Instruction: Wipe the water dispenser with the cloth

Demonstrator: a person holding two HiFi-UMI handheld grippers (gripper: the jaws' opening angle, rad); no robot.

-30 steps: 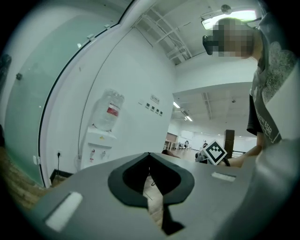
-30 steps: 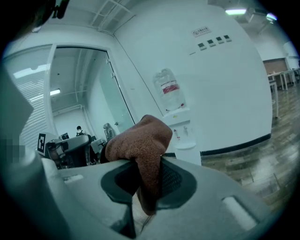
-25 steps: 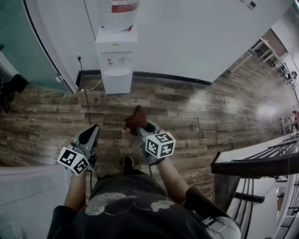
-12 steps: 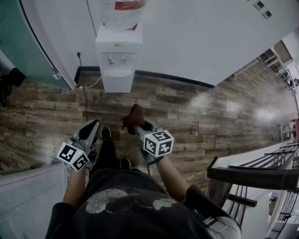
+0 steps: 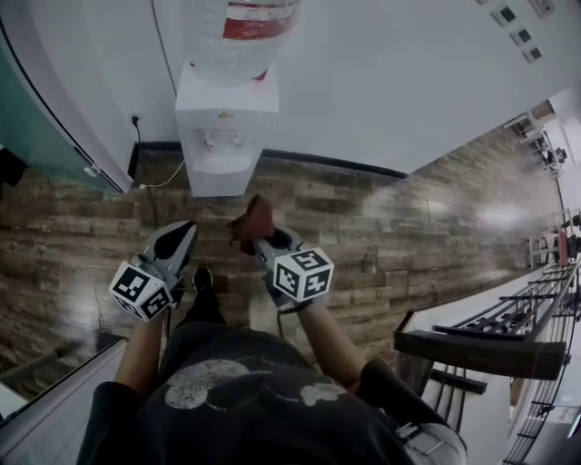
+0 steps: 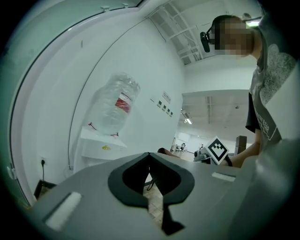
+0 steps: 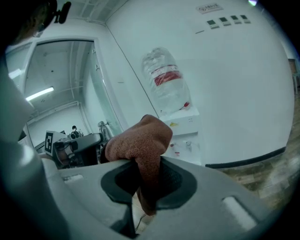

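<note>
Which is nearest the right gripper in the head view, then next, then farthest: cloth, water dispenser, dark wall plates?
1. cloth, clamped in the right gripper itself.
2. water dispenser, straight ahead against the wall.
3. dark wall plates, high on the wall, far right.

The person wears a dark short-sleeved T-shirt [image 5: 245, 400] with a pale printed graphic across the chest, dark trousers [image 5: 205, 309] and a dark shoe [image 5: 203, 276]. A small black camera [image 6: 205, 41] is mounted at the head. The left gripper [image 5: 184, 229] and the right gripper [image 5: 266, 242] both have smooth grey bodies with matte black pads [image 6: 126, 176] lining the jaws. Each carries a white cube printed with black square markers, the left cube [image 5: 141, 291] and the right cube [image 5: 302, 274].
</note>
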